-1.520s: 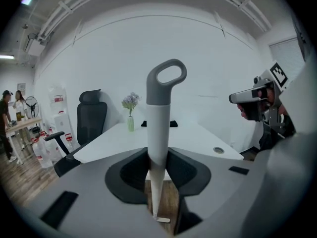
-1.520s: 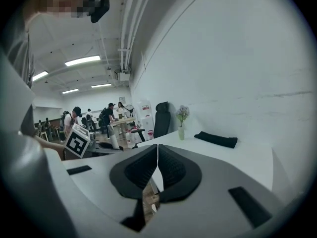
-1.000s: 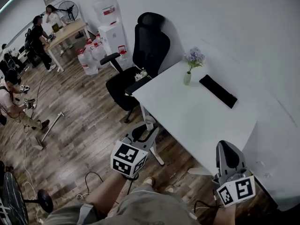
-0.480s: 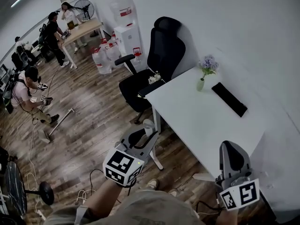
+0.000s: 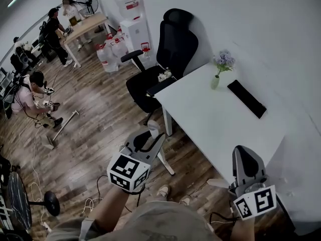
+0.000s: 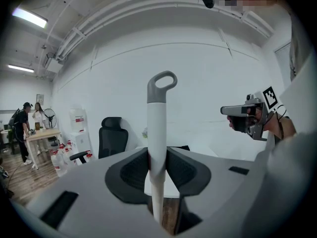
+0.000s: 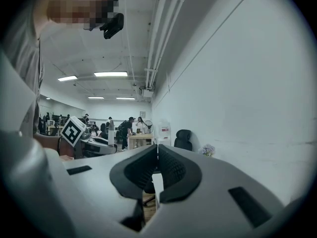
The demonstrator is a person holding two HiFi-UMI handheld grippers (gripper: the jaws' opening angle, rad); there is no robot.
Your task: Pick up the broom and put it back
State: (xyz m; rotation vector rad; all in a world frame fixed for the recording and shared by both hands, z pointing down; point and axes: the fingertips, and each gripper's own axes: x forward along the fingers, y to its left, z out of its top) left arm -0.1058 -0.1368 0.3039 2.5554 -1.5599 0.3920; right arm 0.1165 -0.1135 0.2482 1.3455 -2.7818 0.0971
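a wide office with a dark wooden plank floor is spreading under the head view, with a white rectangular table at right of centre and a black high-backed office chair above it. low in the frame the left gripper is holding the white broom with a grey loop-ended handle off the floor. the right gripper is hanging at lower right, beside the table edge. compared with a moment ago the room is sliding across the frame and both grippers are drifting slightly, while the grip is staying the same. so the pick-up looks done and the carry is under way, though the put-back spot is not showing. in the left gripper view the jaws are pressing on the upright broom at centre. in the right gripper view the right gripper is keeping its jaws together on nothing.
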